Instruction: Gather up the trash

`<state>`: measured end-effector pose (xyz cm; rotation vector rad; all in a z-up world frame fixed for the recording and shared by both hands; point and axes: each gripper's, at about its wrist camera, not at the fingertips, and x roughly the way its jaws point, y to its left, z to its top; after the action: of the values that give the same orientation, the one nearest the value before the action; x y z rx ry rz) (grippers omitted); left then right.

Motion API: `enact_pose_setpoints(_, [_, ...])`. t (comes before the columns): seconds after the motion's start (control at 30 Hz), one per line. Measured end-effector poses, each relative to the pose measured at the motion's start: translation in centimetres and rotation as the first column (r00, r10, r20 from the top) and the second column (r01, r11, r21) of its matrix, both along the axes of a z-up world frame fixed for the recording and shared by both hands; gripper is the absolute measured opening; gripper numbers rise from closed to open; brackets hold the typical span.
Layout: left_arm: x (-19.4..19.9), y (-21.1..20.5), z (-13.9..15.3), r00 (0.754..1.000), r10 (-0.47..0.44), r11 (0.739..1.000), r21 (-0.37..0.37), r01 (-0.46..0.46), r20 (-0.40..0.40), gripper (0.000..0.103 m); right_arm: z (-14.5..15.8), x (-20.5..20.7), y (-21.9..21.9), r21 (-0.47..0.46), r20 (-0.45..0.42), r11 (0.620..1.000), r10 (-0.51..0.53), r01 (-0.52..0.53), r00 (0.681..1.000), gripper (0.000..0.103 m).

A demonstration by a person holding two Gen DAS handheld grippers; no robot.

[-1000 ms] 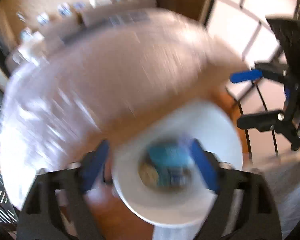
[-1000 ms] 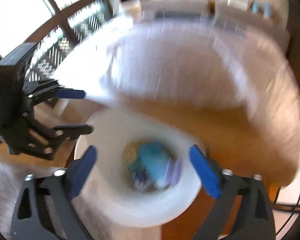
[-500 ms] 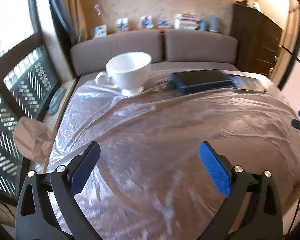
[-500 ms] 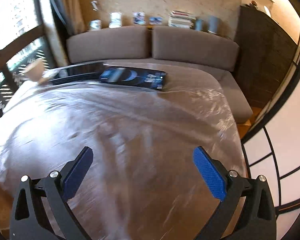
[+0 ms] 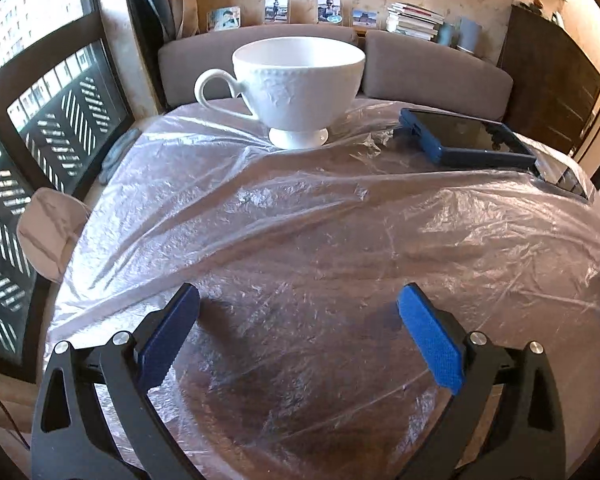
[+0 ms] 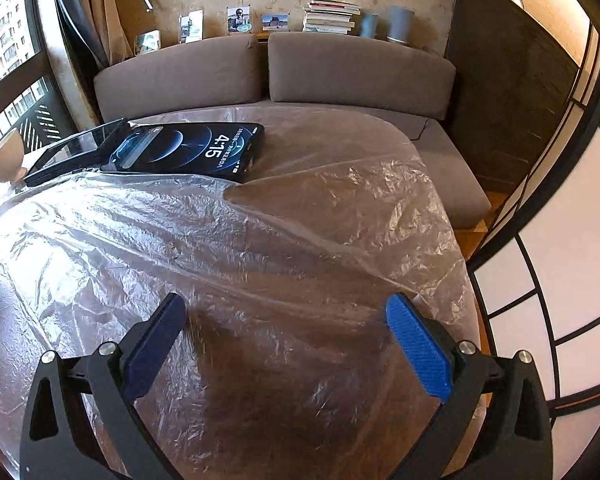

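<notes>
A crinkled clear plastic sheet [image 5: 300,208] covers the round table and fills most of the right wrist view [image 6: 260,240] too. My left gripper [image 5: 298,296] hovers open just above its near part, with nothing between the blue pads. My right gripper [image 6: 286,302] is likewise open over the sheet near the table's right edge. On the sheet's far side stand a white footed cup [image 5: 300,80], a dark phone in a blue case [image 5: 464,140] and a phone with a lit screen [image 6: 188,150].
A grey sofa [image 6: 356,76] curves behind the table, with books and photos on the ledge above. A lattice window [image 5: 40,128] is at the left and a paper screen [image 6: 560,280] at the right. A pale crumpled thing [image 5: 48,232] lies off the table's left edge.
A second ago both grippers hung, blurred, over a white bin with trash inside. They have swung to the table and now look across the plastic sheet; the cup has come closer.
</notes>
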<state>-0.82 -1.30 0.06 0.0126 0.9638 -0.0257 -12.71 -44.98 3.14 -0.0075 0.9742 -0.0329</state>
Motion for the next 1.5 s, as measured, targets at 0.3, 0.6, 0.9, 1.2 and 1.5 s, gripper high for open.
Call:
enact_pose_setpoints(0.3, [0.26,0.15,-0.08,1.0,-0.001,1.0,-0.003,0.001,-0.004,0.102,0.21,-0.34,0.25,-0.002,-0.001,1.0,-0.009,0.009,1.0,0.099])
enact_pose_setpoints(0.6, [0.26,0.12,-0.08,1.0,-0.001,1.0,-0.003,0.001,-0.004,0.102,0.24,-0.36,0.25,-0.002,-0.001,1.0,-0.009,0.009,1.0,0.099])
enact_pose_setpoints(0.9, [0.57,0.39,-0.21,1.0,0.0,1.0,-0.006,0.0,-0.004,0.102,0.23,-0.38,0.23,-0.001,-0.001,1.0,-0.009,0.009,1.0,0.099])
enact_pose_setpoints(1.2, [0.66,0.42,-0.17,1.0,0.001,1.0,-0.007,-0.001,-0.005,0.102,0.26,-0.38,0.24,-0.002,-0.001,1.0,-0.009,0.009,1.0,0.099])
enact_pose_setpoints(1.5, [0.68,0.43,-0.2,1.0,0.001,1.0,-0.007,-0.001,-0.005,0.102,0.28,-0.39,0.25,-0.002,-0.001,1.0,-0.009,0.009,1.0,0.099])
